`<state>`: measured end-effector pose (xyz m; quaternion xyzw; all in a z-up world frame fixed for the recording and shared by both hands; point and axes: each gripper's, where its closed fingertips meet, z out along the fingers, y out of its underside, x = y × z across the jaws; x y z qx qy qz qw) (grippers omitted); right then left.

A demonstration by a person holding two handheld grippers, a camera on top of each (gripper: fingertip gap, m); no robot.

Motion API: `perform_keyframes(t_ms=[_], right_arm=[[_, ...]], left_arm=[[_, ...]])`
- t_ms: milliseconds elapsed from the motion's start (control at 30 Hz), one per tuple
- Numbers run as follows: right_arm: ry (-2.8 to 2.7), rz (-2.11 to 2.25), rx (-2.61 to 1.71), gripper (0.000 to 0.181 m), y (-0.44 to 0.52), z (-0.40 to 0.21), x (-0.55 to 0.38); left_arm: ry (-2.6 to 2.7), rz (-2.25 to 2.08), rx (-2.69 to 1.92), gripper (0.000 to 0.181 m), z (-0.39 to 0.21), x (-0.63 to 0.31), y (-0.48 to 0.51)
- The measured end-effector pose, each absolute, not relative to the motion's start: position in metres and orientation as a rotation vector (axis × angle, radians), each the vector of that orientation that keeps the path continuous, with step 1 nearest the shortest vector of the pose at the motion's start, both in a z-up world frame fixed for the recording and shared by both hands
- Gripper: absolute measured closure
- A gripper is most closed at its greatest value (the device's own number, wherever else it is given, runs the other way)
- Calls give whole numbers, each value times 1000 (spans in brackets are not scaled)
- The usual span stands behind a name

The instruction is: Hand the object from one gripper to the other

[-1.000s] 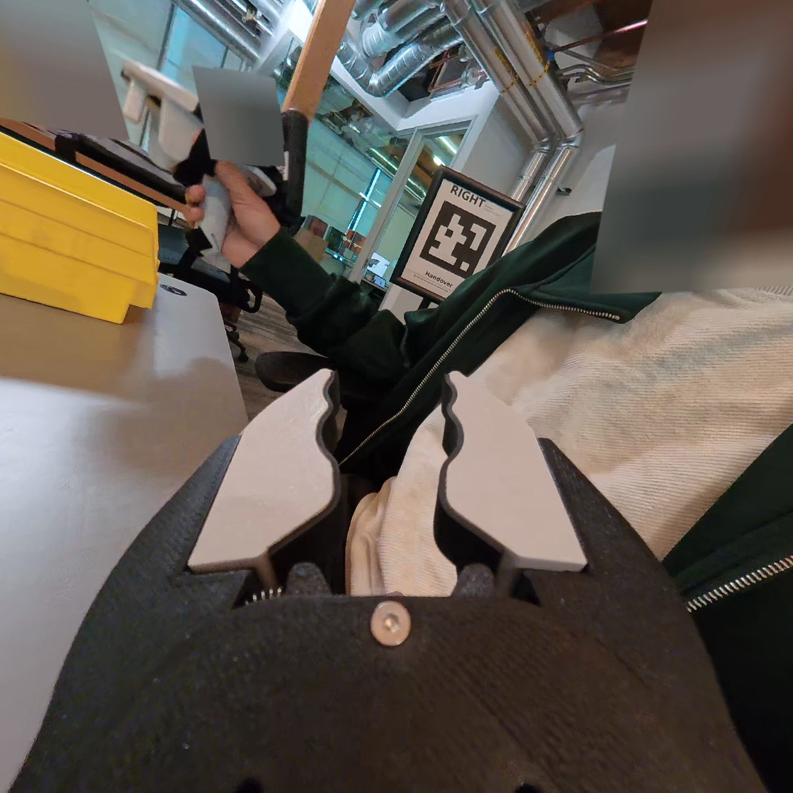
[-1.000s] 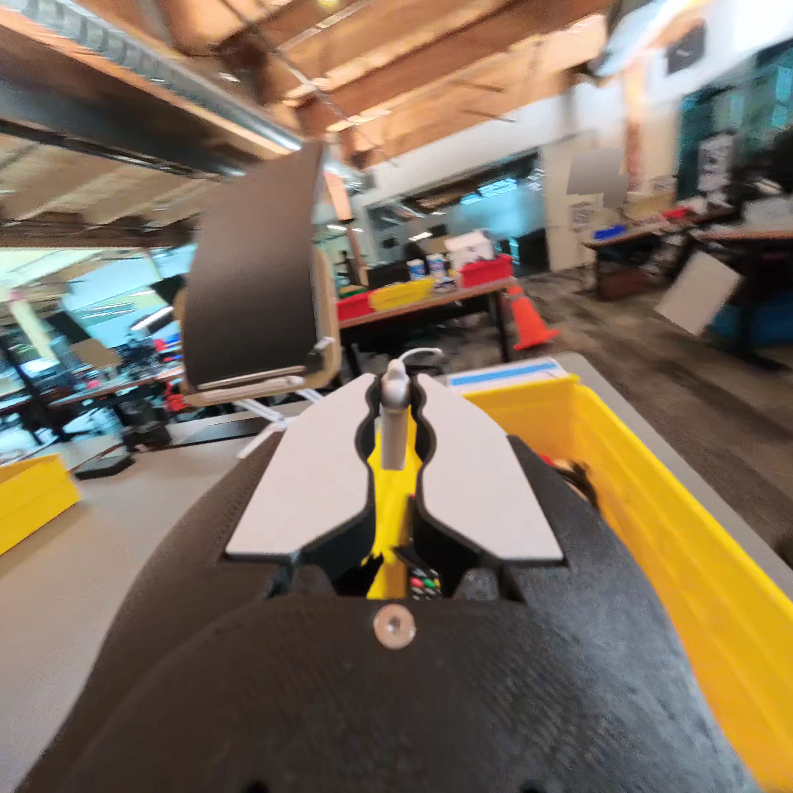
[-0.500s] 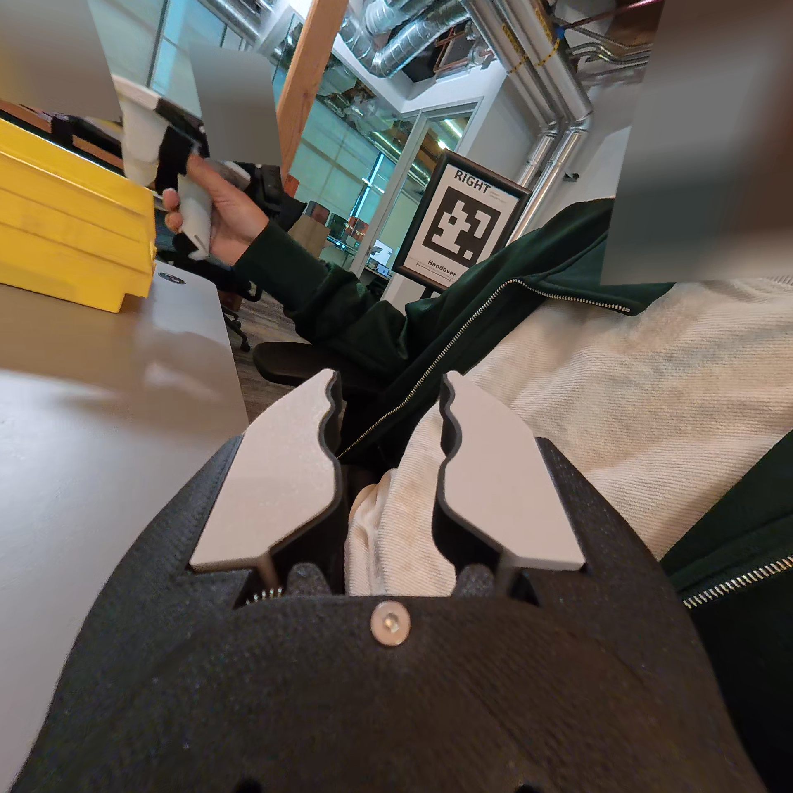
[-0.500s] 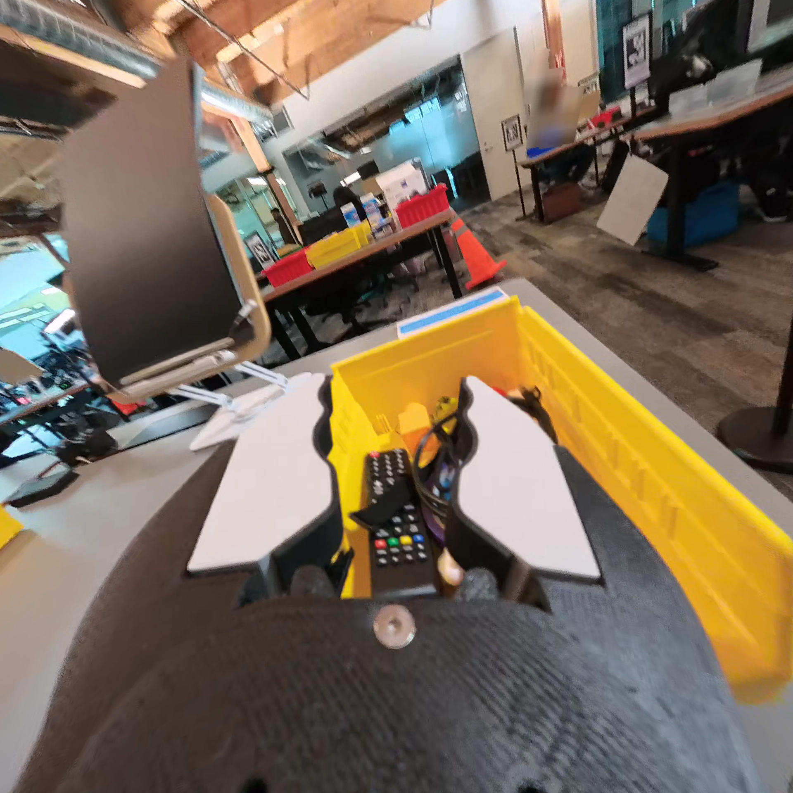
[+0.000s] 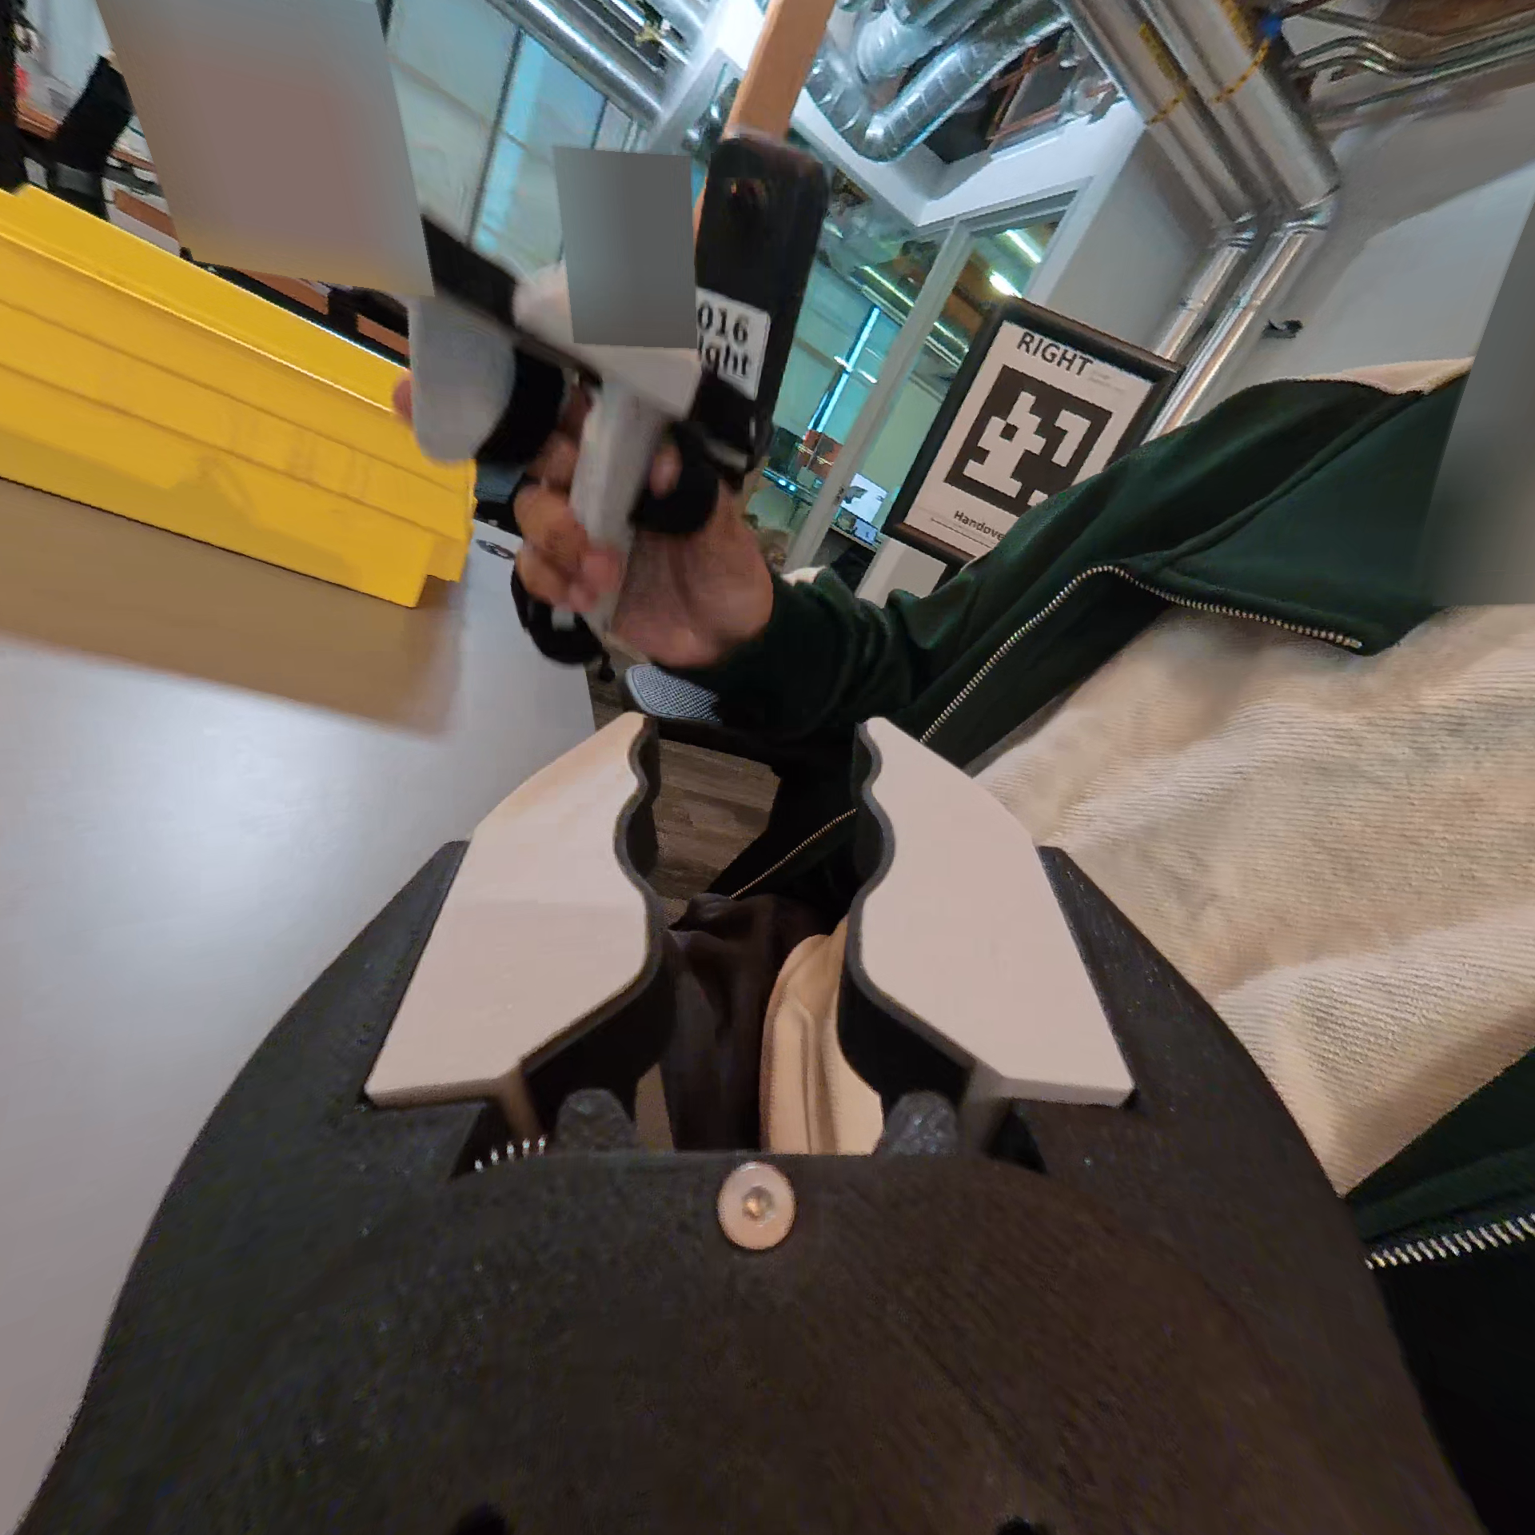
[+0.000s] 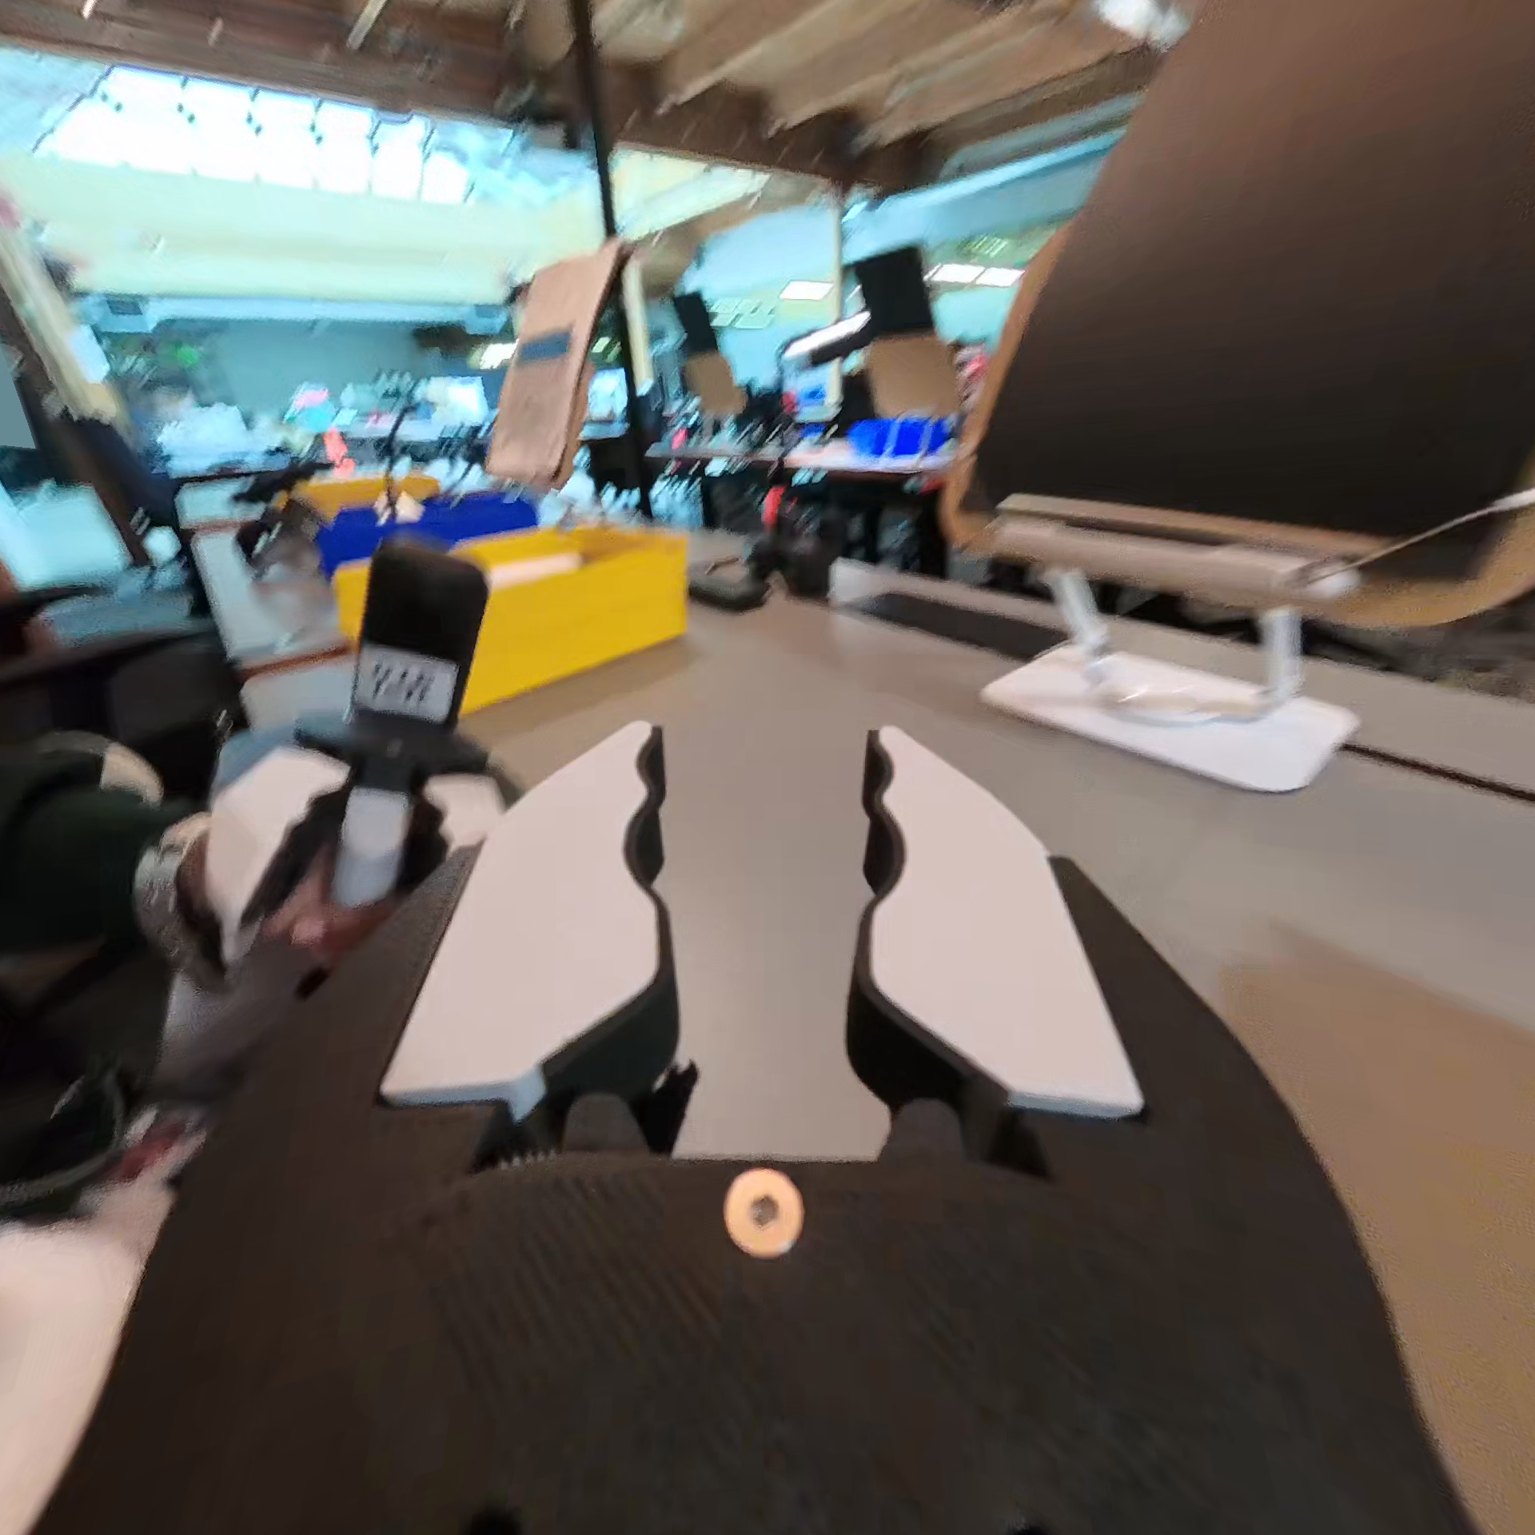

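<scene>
Although both sets of tongs are in view, neither holds anything: the left tongs [image 5: 752,797] stand with grey fingers parted over the person's green jacket and cream shirt, and the right tongs [image 6: 762,797] stand equally parted above the bare grey counter [image 6: 1121,897]. No object for handover shows between either pair, on the counter, or in the motion-blurred right wrist view; whether it lies in the yellow plastic bin [image 5: 208,432] at the counter's far edge cannot be told. Judged from this, no transfer is in progress, and a fresh pick-up would be needed first.
</scene>
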<state>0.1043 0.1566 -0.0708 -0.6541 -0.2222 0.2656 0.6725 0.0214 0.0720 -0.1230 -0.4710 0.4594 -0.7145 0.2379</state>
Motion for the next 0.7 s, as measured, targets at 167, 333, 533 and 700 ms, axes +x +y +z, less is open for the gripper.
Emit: perform_keyframes(t_ms=[167,333,533,700], right_arm=[[-761,604,-1633,146,157,-134,62],[-754,636,-1661,148,160,-142,64],[-684,724,-1694,148,164,-146,71],[-683,757,-1704,148,162,-147,69]], left_arm=[[1285,-1898,-1323,137,-131,20,78],[1311,-1888,-1330,137,-135,21,77],[1268,-1897,-1345,137,-134,20,83],[1258,-1885,-1357,137,-134,21,84]])
